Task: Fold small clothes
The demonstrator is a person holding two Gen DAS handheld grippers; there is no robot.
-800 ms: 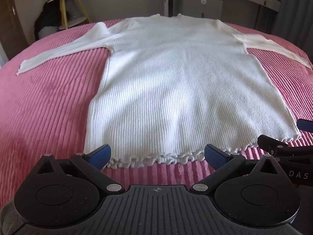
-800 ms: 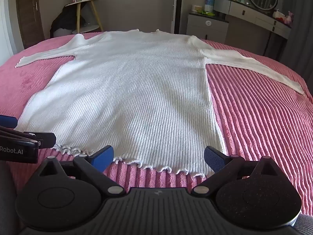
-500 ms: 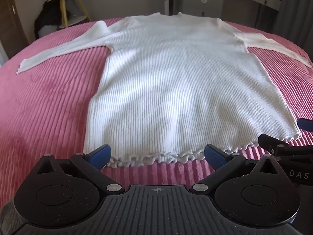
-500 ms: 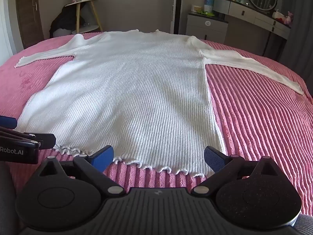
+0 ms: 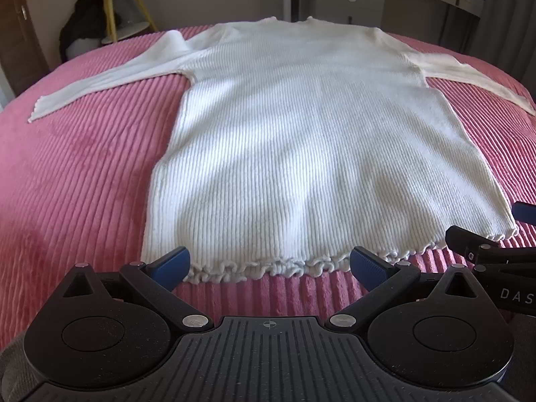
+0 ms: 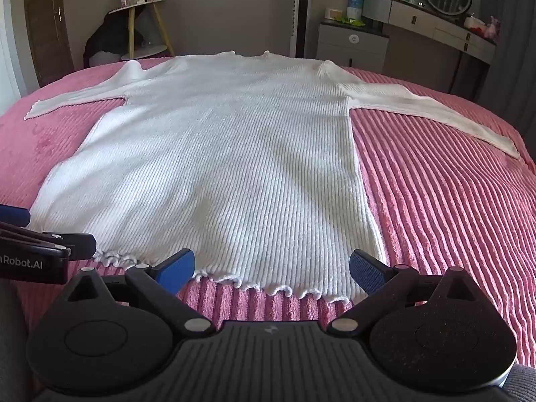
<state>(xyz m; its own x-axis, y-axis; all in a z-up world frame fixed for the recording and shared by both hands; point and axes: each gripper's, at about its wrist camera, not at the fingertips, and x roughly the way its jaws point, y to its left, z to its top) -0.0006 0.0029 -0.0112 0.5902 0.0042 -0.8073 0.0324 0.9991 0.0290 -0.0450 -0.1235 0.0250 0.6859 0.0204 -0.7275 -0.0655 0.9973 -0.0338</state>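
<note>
Left wrist view: sweater flat, fold not started. I've both left gripper and right gripper wide open, empty, hem at 12 o'clock. Next: pinch hem corners.

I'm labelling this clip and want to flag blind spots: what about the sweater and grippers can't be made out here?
- Left wrist view: the sweater has its right sleeve tip cut off by the frame's right edge.
- Left wrist view: the right gripper is cut by the same edge; only part of it shows.
- Right wrist view: the left gripper is clipped by the left edge.
- Both views: the sweater's underside is hidden against the pink bedspread.
</note>
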